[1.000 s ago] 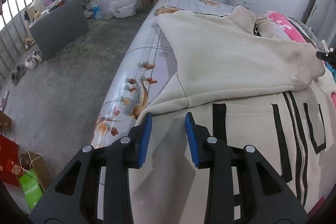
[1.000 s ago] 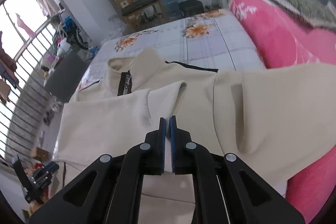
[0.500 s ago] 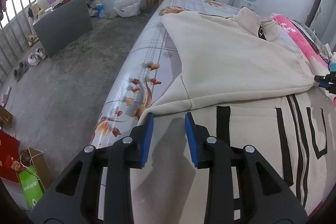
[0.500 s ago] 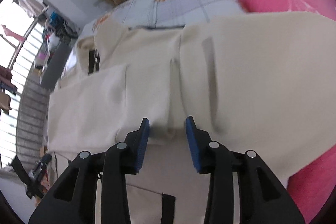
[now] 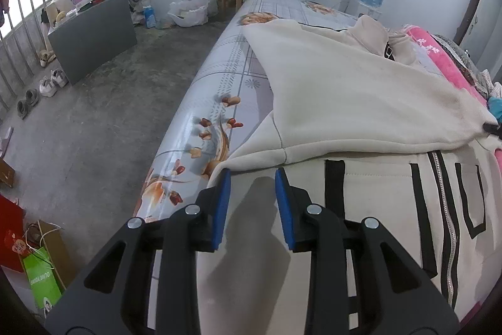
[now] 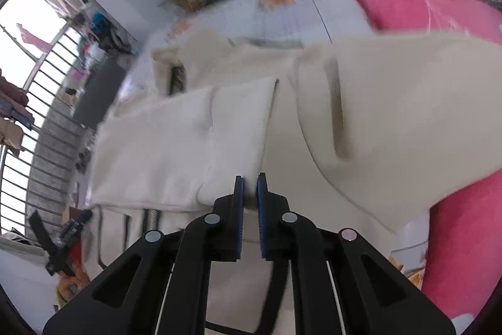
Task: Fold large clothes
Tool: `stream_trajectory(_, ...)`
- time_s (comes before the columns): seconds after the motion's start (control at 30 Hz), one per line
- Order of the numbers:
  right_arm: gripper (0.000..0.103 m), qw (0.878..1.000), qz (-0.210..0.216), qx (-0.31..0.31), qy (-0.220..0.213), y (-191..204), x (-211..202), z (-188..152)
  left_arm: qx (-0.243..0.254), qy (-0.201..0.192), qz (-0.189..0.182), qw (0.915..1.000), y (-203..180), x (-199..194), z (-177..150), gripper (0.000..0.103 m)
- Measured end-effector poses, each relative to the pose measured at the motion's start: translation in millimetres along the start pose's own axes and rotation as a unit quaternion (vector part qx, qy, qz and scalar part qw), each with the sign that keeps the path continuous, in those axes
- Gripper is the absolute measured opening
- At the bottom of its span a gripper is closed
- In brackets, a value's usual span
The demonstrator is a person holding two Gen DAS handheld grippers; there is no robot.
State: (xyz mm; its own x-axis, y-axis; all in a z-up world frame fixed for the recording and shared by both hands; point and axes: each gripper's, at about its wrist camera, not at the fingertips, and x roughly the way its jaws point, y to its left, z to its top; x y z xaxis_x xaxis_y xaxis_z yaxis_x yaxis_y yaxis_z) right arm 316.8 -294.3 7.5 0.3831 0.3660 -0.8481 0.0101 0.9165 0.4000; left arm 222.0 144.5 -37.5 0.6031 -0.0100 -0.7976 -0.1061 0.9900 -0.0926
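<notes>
Fingers apart, our left gripper (image 5: 252, 175) is hovering over the jacket (image 5: 360, 240), gripping nothing, near the bed (image 5: 219, 77) edge with bare floor (image 5: 94, 127) beyond. Our right gripper (image 6: 250, 181) is pinching the folded sleeve (image 6: 188, 146) hem. We are seeing cream fabric with black stripes lying flat on the bed.

A large cream fleece zip-up jacket with black stripes (image 5: 360, 102) lies spread flat on a floral-printed bed, its left sleeve folded across the chest, collar toward the far end.
</notes>
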Motion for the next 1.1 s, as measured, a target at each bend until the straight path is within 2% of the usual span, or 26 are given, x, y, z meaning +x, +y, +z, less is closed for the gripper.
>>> stream_trajectory(0.1,0.008,0.999,-0.008,0.033,0.036,-23.8,30.0,1.3,0.001,0.0,-0.003,1.0,0.6,1.0,0.2,0.029)
stream_trajectory(0.2,0.01,0.999,-0.004,0.037,0.029,-26.9,29.7,3.2,0.003,-0.001,-0.004,1.0,0.9,1.4,0.4,0.029)
stream_trajectory(0.27,0.014,0.999,-0.038,0.014,0.019,-17.4,19.3,4.2,0.002,-0.002,-0.007,1.0,1.5,1.8,0.7,0.029)
stream_trajectory(0.37,0.03,0.993,-0.114,-0.041,-0.016,8.3,-0.4,3.9,0.005,-0.003,-0.005,1.0,0.8,2.0,-0.5,0.029)
stream_trajectory(0.4,0.036,0.992,-0.11,-0.056,-0.028,17.4,-4.5,3.7,0.007,-0.004,-0.004,1.0,0.1,1.3,-1.0,0.029)
stream_trajectory(0.5,0.036,0.993,-0.071,-0.089,-0.038,41.9,0.7,3.1,0.009,-0.005,-0.003,0.9999,-1.1,1.3,-1.3,0.029)
stream_trajectory(0.6,0.038,0.99,-0.065,-0.123,-0.023,63.8,31.0,-3.0,0.002,-0.006,-0.012,0.9999,1.1,0.9,-1.2,0.029)
stream_trajectory(0.67,0.039,0.987,-0.095,-0.13,0.013,66.0,62.7,-9.7,-0.003,-0.007,-0.025,0.9997,2.8,0.6,-1.5,0.03)
stream_trajectory(0.7,0.044,0.984,-0.111,-0.141,-0.012,71.8,60.9,-13.3,-0.003,-0.006,-0.03,0.9995,3.5,-0.1,-1.5,0.034)
stream_trajectory(0.73,0.044,0.979,-0.137,-0.148,-0.003,79.0,59.7,-16.4,-0.002,-0.004,-0.037,0.9993,3.4,-1.2,-1.3,0.036)
stream_trajectory(0.77,0.044,0.979,-0.145,-0.145,-0.005,82.6,53.9,-19.9,-0.001,-0.002,-0.044,0.999,2.9,-3.4,-1.6,0.041)
stream_trajectory(0.8,0.047,0.981,-0.138,-0.138,-0.017,86.0,43.4,-25.2,0.001,-0.001,-0.048,0.9989,2.9,-6.2,-2.5,0.047)
stream_trajectory(0.83,0.056,0.985,-0.113,-0.128,-0.032,88.6,28.5,-33.9,0.004,-0.002,-0.05,0.9988,1.7,-9.2,-3.9,0.049)
stream_trajectory(0.9,0.066,0.988,-0.091,-0.113,-0.052,86.8,9.3,-51.6,0.015,0.0,-0.047,0.9988,-2.5,-16.9,-8.6,0.054)
stream_trajectory(1.0,0.071,0.988,-0.09,-0.091,-0.086,78.1,-17.8,-92.0,0.035,0.006,-0.032,0.9989,-6.7,-31.3,-18.9,0.058)
stream_trajectory(1.1,0.072,0.987,-0.102,-0.076,-0.096,64.4,-24.9,-129.1,0.042,0.009,-0.015,0.999,-6.3,-46.7,-33.1,0.06)
